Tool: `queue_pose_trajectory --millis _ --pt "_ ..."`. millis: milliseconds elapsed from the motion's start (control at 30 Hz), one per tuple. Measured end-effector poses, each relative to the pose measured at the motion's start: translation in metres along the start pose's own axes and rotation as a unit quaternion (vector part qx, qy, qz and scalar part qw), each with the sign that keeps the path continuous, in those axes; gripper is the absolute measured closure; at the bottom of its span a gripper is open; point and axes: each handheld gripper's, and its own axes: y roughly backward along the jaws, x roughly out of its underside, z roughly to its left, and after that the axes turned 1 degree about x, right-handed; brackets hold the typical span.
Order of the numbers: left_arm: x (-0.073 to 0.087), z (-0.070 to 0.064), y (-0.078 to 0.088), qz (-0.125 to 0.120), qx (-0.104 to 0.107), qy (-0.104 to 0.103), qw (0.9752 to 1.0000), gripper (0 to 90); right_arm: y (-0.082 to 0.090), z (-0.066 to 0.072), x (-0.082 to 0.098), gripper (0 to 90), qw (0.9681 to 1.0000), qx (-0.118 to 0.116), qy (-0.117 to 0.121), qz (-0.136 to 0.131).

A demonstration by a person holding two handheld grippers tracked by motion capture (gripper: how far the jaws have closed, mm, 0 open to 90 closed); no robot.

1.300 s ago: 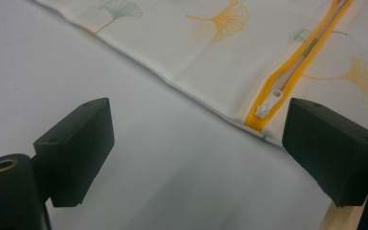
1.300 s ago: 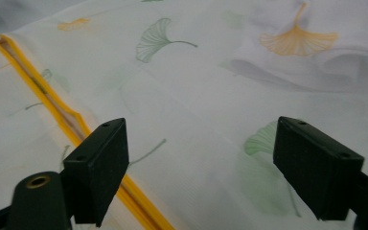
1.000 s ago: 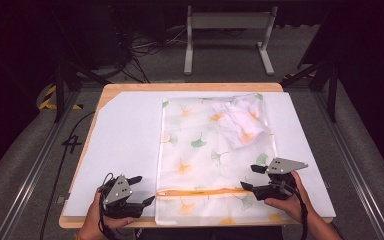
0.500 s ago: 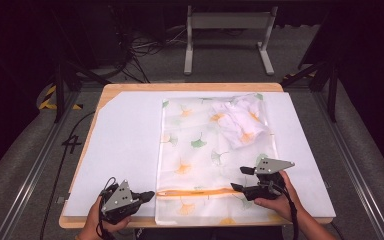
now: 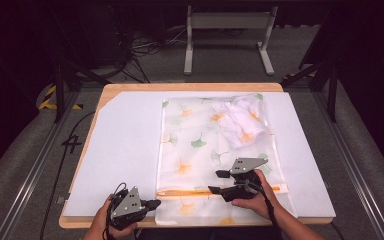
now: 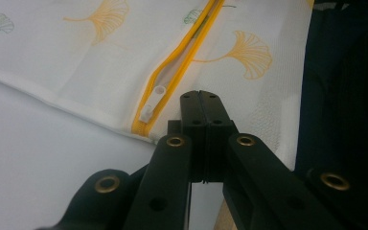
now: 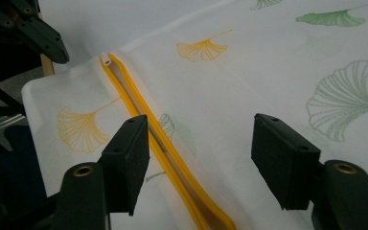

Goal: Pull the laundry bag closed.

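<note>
The mesh bag (image 5: 215, 160) lay flat on the white surface (image 5: 120, 150), its yellow zipper (image 5: 180, 191) near the front edge, clothes already inside. The left tongs (image 5: 152, 204) were shut on nothing beside the zipper pull (image 6: 154, 98). The right tongs (image 5: 215, 182) had just been closing a little but stood open over the zipper, so the zipping was not finished.

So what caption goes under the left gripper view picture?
Shut left tool at the corner of a mesh bag, beside its yellow zipper.

Both grippers, left gripper (image 5: 150, 204) and right gripper (image 5: 219, 182), are matte black with brass-ringed rivets, grey three-cornered top plates (black cables trailing)
</note>
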Motion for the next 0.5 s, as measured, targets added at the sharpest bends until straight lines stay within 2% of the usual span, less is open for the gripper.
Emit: queue_pose_trajectory --millis 200,233,267,300,367,433,500 --pt "0.001 -0.003 -0.003 0.003 0.009 0.000 1.0000 90.0 -0.018 0.012 -0.007 36.6 0.9992 -0.009 0.033 0.022" --pt "0.002 -0.005 -0.005 0.005 0.021 0.005 0.9998 90.0 -0.019 0.013 -0.009 37.0 0.9991 -0.008 0.035 0.024" --pt "0.002 -0.009 -0.007 0.022 0.016 -0.011 0.9996 90.0 -0.021 0.015 -0.010 38.2 0.9991 -0.014 0.033 0.024" --pt "0.001 -0.010 -0.008 0.026 0.012 -0.020 0.9994 90.0 -0.023 0.016 -0.013 39.5 0.9991 -0.021 0.030 0.022" --pt "0.000 -0.009 -0.010 0.022 0.020 -0.014 0.9995 90.0 -0.029 0.019 -0.017 40.7 0.9988 -0.025 0.034 0.023" --pt "0.000 -0.009 -0.011 0.026 0.014 -0.017 0.9994 90.0 -0.038 0.023 -0.023 41.6 0.9985 -0.041 0.028 0.024" --pt "0.001 -0.009 -0.012 0.030 0.012 -0.017 0.9993 90.0 -0.044 0.027 -0.027 42.8 0.9984 -0.044 0.024 0.028"
